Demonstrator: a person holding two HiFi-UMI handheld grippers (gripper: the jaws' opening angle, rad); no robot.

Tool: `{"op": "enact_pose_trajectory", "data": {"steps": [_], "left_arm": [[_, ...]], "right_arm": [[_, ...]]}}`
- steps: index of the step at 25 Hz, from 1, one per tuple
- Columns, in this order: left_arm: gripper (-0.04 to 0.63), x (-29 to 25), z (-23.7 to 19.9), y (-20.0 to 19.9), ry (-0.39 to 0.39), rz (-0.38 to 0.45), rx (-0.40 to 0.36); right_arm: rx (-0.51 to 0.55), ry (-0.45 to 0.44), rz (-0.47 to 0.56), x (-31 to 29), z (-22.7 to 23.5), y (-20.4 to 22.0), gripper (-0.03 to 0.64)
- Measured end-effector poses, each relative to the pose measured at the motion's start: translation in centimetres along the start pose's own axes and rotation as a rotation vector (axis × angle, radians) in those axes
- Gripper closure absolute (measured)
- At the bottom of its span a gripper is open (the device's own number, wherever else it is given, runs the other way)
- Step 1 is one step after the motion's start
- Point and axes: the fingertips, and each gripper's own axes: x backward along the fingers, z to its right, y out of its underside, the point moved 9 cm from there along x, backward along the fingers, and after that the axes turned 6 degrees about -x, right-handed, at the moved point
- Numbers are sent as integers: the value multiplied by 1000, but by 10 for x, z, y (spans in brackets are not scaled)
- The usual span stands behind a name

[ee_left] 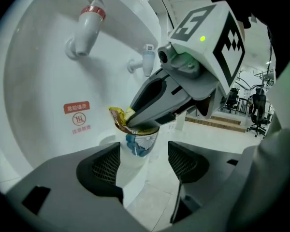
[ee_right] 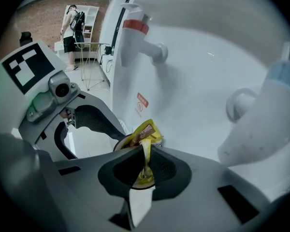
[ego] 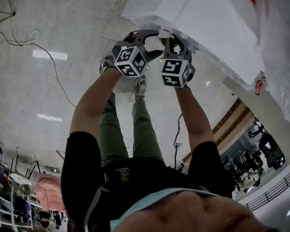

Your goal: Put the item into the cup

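1. White water dispenser (ee_left: 43,71) fills the background (red and blue taps).
2. Left gripper (ee_left: 145,161): jaws wide, gripping nothing.
3. Right gripper (ee_right: 145,166): pinched narrow on the item.
4. Paper cup (ee_left: 141,141) sits below the taps, just ahead of the left gripper.
5. Yellow packet (ee_right: 146,134) is right at the cup's mouth.

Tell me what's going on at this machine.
A person works at a white water dispenser with a gripper in each hand. The right gripper is shut on a yellow packet and holds it at the mouth of a paper cup that stands below the taps. The left gripper is open, with the cup just ahead of its jaws, not gripped. The packet has not been let go.
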Motion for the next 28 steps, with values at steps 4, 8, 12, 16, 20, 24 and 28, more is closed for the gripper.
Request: {"op": "enact_pose_trajectory", "data": {"steps": [4, 8, 12, 16, 20, 24, 28], "left_arm": [[285, 1, 1, 1, 6, 3, -1], [285, 4, 1, 1, 4, 1, 1], [285, 5, 1, 3, 6, -1, 2], [285, 5, 1, 2, 8, -9, -4], [285, 9, 4, 0, 1, -17, -1], [285, 25, 11, -13, -20, -29, 7], [285, 48, 19, -26, -69, -33, 40]], "right_arm": [[-6, -3, -11, -6, -3, 2, 555], [-34, -4, 15, -2, -1, 1, 555], [-79, -19, 34, 0, -2, 4, 554], [-117, -29, 68, 6, -2, 6, 502], [-166, -37, 76, 16, 0, 10, 468], [-205, -50, 90, 39, 1, 12, 466], [-239, -57, 102, 59, 1, 15, 467]]}}
